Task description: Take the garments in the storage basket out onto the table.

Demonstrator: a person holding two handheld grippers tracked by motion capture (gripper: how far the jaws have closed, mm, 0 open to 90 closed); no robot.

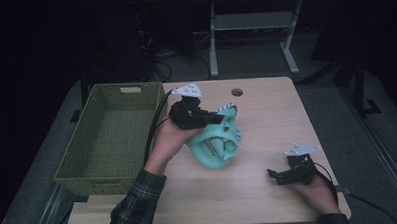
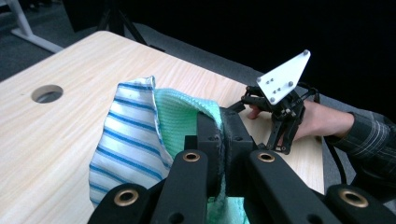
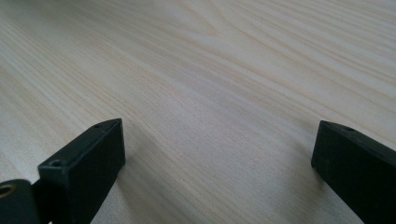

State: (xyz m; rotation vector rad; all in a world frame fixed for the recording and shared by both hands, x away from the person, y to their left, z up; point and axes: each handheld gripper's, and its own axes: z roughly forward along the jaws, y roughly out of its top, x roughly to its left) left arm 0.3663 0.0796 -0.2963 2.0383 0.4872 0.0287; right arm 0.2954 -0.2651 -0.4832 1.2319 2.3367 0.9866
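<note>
The left gripper [image 2: 219,140] was clenched on the mint-green knitted cloth [image 1: 215,144], likely bound for the woven green basket [image 1: 95,160]; the right gripper [image 3: 215,154] rested released on the pale wooden table [image 1: 266,114].

The room behind my table [image 1: 266,104] was nearly black in the high view, with the wood lit softly from above and the whole picture dim and somewhat grainy. From my left gripper, the near black links were blurred while the tabletop stayed fairly sharp. My right gripper's view was bright and even, with soft shadows beside its jaws.
</note>
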